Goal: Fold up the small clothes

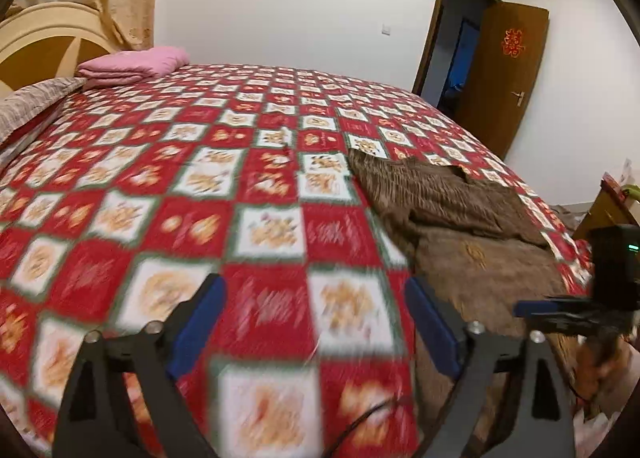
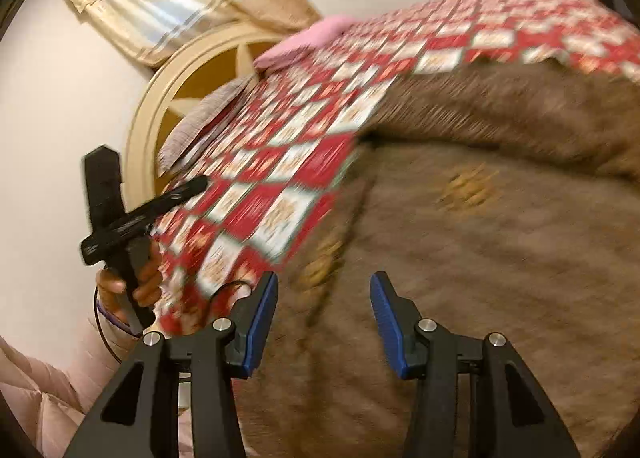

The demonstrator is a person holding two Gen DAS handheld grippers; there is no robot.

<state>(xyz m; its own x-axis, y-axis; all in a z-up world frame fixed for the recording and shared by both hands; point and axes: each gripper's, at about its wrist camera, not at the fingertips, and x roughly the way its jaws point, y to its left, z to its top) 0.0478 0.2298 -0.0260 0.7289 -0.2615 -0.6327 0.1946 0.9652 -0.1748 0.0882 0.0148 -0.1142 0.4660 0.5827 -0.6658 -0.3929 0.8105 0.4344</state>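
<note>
A brown fuzzy garment (image 1: 460,217) with a small gold motif lies on the red and white patterned bedspread (image 1: 200,177), near the bed's right edge; one part is folded over the rest. My left gripper (image 1: 316,294) is open and empty above the bedspread, left of the garment. My right gripper (image 2: 324,290) is open and empty, close over the garment (image 2: 480,258). The right gripper also shows at the right edge of the left wrist view (image 1: 560,310). The left gripper shows in the right wrist view (image 2: 192,185), held in a hand.
A pink folded blanket (image 1: 132,65) and a grey pillow (image 1: 36,101) lie at the bed's head by a curved headboard (image 1: 40,45). An open brown door (image 1: 508,73) stands at the far right. A wooden stand (image 1: 604,205) sits beside the bed.
</note>
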